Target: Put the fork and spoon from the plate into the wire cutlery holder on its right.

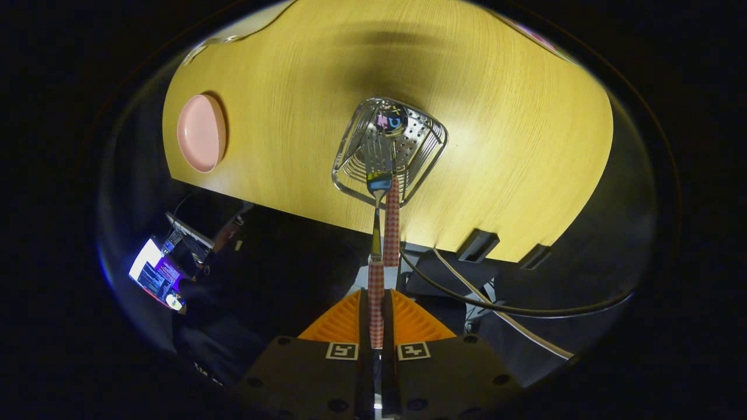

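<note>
Looking down along my gripper (376, 329), its orange fingers (341, 324) are shut on the red-checked handle of the fork (377, 233). The fork hangs tines down, and its metal head reaches into the mouth of the wire cutlery holder (429, 153) on the yellow wooden table (513, 134). A second red-checked handle, likely the spoon (391, 219), stands in the holder just right of the fork's neck; its bowl is hidden. The pink plate (201, 133) lies bare to the holder's left, near the table's front edge.
The table's front edge runs below the holder, with two black brackets (477, 244) under it. Cables (467, 294) trail across the floor below. A person in dark clothing sits at the lower left beside a lit screen (156, 274).
</note>
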### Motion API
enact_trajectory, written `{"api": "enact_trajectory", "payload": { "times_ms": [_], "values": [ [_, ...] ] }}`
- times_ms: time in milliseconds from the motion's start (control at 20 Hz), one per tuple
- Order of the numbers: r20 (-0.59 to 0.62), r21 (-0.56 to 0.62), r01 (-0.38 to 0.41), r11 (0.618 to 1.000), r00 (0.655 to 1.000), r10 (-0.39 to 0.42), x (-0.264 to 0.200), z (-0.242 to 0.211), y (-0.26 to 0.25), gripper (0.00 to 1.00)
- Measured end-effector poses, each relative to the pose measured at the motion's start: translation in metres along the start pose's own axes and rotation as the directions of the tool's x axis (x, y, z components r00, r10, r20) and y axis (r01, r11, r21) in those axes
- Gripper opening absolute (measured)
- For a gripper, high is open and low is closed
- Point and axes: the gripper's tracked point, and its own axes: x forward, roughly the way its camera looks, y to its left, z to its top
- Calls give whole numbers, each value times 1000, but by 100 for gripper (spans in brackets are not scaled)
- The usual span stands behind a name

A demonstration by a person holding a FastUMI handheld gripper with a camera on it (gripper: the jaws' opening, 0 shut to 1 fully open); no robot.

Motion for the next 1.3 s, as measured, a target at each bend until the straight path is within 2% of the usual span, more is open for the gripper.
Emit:
{"api": "enact_trajectory", "payload": {
  "times_ms": [200,350,600,650,700,800,850,900,1000,1100,1200,1300],
  "values": [
    [-87,14,36,999,996,-34,7,16,-9,10],
    [-127,26,24,999,992,-21,9,31,-4,11],
    [-103,51,10,999,995,-4,10,51,-10,15],
    [-85,49,5,999,996,-1,12,53,-13,18],
    [-56,44,-5,999,998,7,13,57,-13,30],
    [23,26,-35,999,999,35,8,63,-10,49],
    [72,12,-53,999,996,52,4,66,-8,51],
    [127,1,-73,997,989,72,-1,69,-5,61],
    [242,-14,-95,995,965,95,-11,71,-5,85],
    [366,-18,-106,994,924,106,-16,71,-7,92],
    [478,-49,-72,996,874,86,-22,64,-13,98],
    [597,-64,-33,997,800,65,-31,60,-13,99]
  ]
}}
